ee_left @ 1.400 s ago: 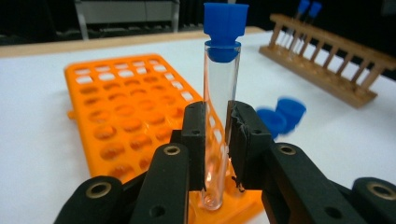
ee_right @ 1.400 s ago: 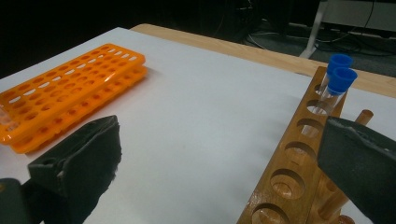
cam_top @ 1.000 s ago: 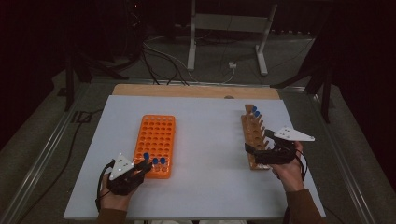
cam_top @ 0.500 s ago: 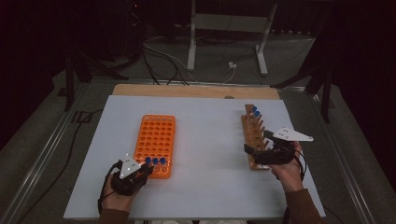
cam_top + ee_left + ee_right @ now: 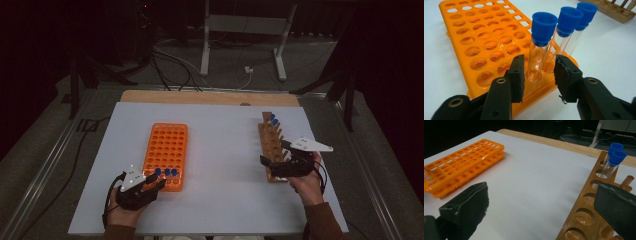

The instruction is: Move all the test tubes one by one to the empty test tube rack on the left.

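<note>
On the white table [image 5: 225, 150] my orange rack [image 5: 167, 150] holds three blue-capped tubes [image 5: 541, 47] at its near edge. My left gripper [image 5: 539, 75] has just been opening; its jaws now flank the nearest tube without pressing. My right gripper [image 5: 541, 202] hangs wide open by the wooden rack [image 5: 589, 215], unmoved.
</note>
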Demonstrator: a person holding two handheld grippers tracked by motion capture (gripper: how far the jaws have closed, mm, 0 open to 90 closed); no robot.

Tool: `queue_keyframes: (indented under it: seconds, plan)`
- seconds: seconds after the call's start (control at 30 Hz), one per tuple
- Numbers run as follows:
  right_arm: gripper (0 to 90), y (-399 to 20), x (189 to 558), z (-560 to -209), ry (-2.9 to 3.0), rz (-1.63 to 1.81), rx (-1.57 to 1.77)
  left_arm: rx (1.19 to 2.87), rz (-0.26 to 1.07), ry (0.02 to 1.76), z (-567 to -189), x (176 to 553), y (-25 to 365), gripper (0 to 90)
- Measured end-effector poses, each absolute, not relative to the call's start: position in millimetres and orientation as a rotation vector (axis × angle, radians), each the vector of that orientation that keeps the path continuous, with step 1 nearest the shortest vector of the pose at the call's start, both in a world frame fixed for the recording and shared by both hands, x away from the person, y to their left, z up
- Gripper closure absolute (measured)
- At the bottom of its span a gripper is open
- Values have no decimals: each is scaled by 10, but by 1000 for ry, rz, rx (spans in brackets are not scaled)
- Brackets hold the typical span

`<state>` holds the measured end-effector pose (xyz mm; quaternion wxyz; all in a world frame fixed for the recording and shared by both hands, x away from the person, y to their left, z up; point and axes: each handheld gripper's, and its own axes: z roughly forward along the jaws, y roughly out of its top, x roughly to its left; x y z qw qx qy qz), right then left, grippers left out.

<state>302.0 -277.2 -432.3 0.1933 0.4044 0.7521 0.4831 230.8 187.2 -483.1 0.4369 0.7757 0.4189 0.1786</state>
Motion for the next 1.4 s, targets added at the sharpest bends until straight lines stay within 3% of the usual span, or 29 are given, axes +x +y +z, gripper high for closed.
queue_keyframes:
  seconds: [0.13, 0.43, 0.57, 0.83, 1.4]
  plan:
    - [0, -2784, 3021, -4320, 2106, 1358, 1139, 1896, 438, 1015, -4775, 2272, 1907, 561]
    - [0, -2777, 3033, -4328, 2107, 1367, 1142, 1828, 456, 961, -4650, 2263, 1855, 179]
    - [0, -2786, 3037, -4322, 2100, 1373, 1147, 1798, 439, 940, -4586, 2300, 1836, 97]
    - [0, -2798, 3045, -4300, 2085, 1369, 1141, 1772, 471, 952, -4465, 2444, 1812, 13]
    - [0, -2949, 3365, -4150, 2016, 1349, 1195, 1700, 532, 1006, -4501, 2485, 1965, 9]
